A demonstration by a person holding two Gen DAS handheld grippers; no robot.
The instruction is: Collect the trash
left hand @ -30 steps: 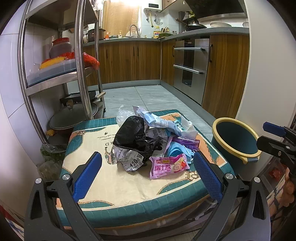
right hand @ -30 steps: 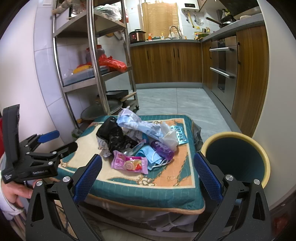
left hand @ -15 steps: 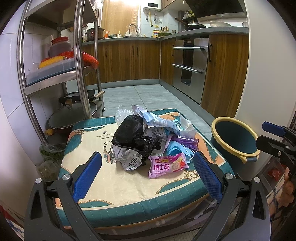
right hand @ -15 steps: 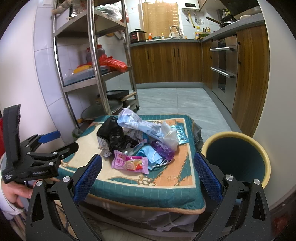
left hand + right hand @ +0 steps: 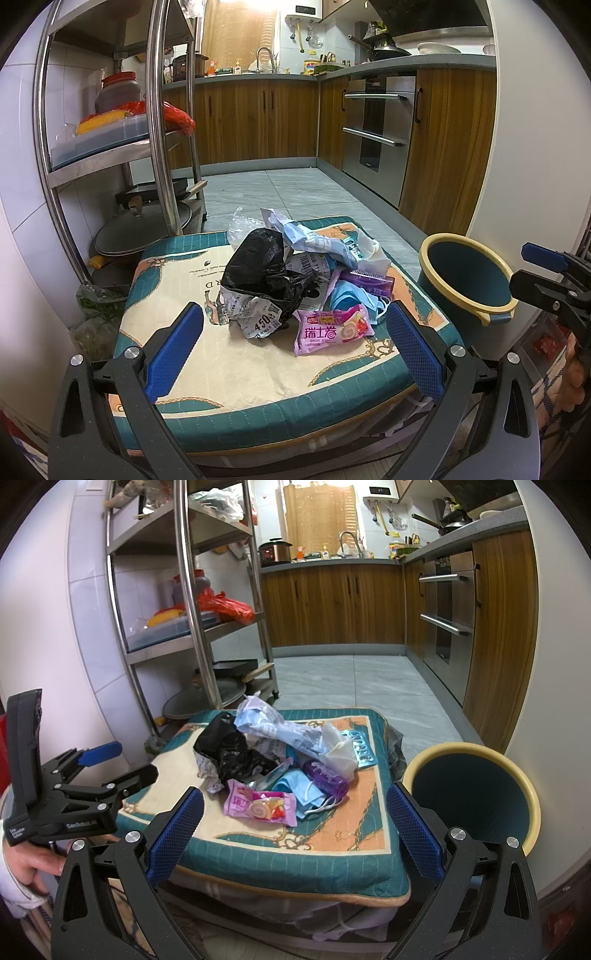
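Note:
A heap of trash lies on a teal and cream cushion: a black plastic bag, a pink snack wrapper, a blue face mask, a purple wrapper, crumpled printed paper and a pale blue bag. A teal bin with a yellow rim stands right of the cushion. My left gripper is open short of the heap, holding nothing. My right gripper is open too, near the cushion's front edge.
A steel shelf rack with pans and containers stands at the left. Wooden cabinets and an oven line the back and right. Tiled floor lies beyond the cushion. A hand holds the left gripper.
Almost nothing differs; the left view has shifted very slightly. Both grippers stay open and the trash has not moved.

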